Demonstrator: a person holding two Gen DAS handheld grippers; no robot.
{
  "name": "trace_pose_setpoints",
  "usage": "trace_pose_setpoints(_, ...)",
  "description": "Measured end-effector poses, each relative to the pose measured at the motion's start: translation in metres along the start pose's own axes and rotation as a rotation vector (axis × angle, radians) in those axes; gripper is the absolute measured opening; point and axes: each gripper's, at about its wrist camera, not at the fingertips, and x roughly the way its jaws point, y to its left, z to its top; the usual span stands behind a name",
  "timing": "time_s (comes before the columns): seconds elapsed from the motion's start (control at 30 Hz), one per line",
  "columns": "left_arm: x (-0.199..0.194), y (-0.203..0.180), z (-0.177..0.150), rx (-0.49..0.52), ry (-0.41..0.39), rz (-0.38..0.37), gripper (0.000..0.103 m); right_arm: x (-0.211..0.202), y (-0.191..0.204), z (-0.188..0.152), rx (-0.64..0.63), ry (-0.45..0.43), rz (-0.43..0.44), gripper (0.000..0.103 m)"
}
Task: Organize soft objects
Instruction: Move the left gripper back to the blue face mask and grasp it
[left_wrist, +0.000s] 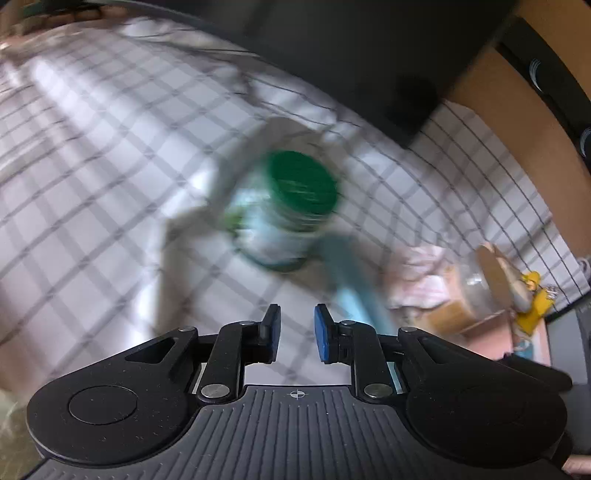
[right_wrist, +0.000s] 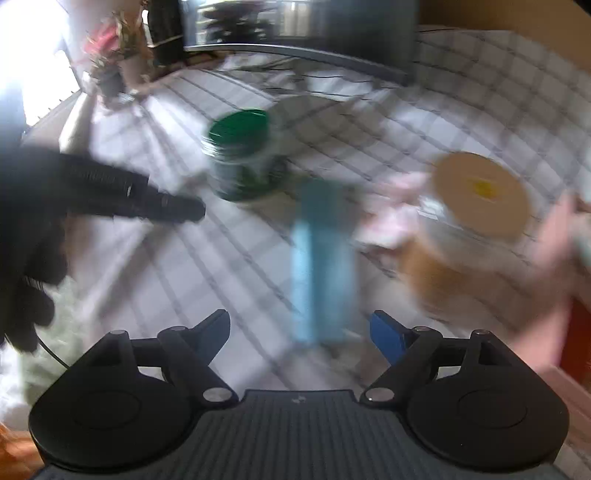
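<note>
Both views are blurred by motion. A long light-blue soft item (right_wrist: 321, 258) lies on the checked tablecloth (left_wrist: 92, 166). My right gripper (right_wrist: 299, 325) is wide open just short of its near end, with nothing between the fingers. A crumpled pink cloth (right_wrist: 391, 214) lies to its right, against a glass jar with a wooden lid (right_wrist: 476, 195). My left gripper (left_wrist: 297, 317) hovers over the cloth with a narrow gap and nothing between its pads. It points toward a green-lidded jar (left_wrist: 291, 206); the blue item (left_wrist: 354, 284) and pink cloth (left_wrist: 417, 277) are to its right.
A dark monitor (left_wrist: 351, 55) stands at the back of the table. Potted plants (right_wrist: 110, 74) sit at the far left corner. A yellow object (left_wrist: 535, 299) lies at the right edge, past the wooden-lidded jar (left_wrist: 484, 277). The left tool's black body (right_wrist: 92, 184) reaches in from the left.
</note>
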Motion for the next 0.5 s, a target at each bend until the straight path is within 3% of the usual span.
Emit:
trace_pose_setpoints(0.17, 0.04, -0.061, -0.002, 0.106, 0.028, 0.003, 0.022, -0.009, -0.034, -0.026, 0.015, 0.016, -0.082, 0.083)
trace_pose_setpoints(0.37, 0.076, -0.135, -0.026, 0.396, 0.026, 0.157, 0.025, -0.012, -0.063, -0.046, 0.037, 0.003, -0.123, 0.083)
trace_pose_setpoints(0.5, 0.085, -0.146, -0.047, 0.543, 0.059, 0.24, 0.027, -0.01, -0.072, -0.055, 0.075, -0.001, -0.108, 0.084)
